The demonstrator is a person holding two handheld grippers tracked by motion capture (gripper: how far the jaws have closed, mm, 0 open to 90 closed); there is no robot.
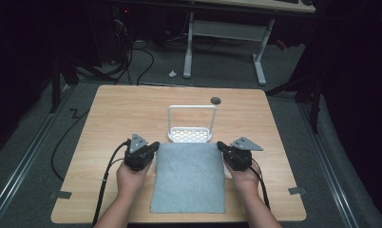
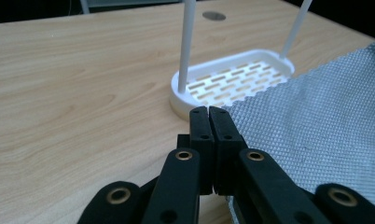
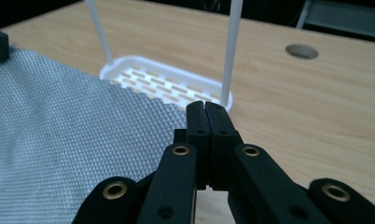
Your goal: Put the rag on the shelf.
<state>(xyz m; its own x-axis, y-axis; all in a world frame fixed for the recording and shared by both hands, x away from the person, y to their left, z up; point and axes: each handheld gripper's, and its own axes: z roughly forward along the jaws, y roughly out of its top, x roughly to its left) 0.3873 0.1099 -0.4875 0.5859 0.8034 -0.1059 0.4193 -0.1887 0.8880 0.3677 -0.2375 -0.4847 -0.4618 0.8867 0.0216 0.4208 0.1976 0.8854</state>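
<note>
Both grippers' fingers clenched, L (image 1: 155, 145) & R (image 1: 221, 145) each pinching grey cloth (image 1: 189, 178) far corner.

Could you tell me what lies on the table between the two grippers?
In the high view, the grey cloth spans the stretch between the left gripper and the right gripper; each grips a far corner, beside the white rack.

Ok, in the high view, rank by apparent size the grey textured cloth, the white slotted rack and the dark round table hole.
1. Grey textured cloth
2. White slotted rack
3. Dark round table hole
</note>
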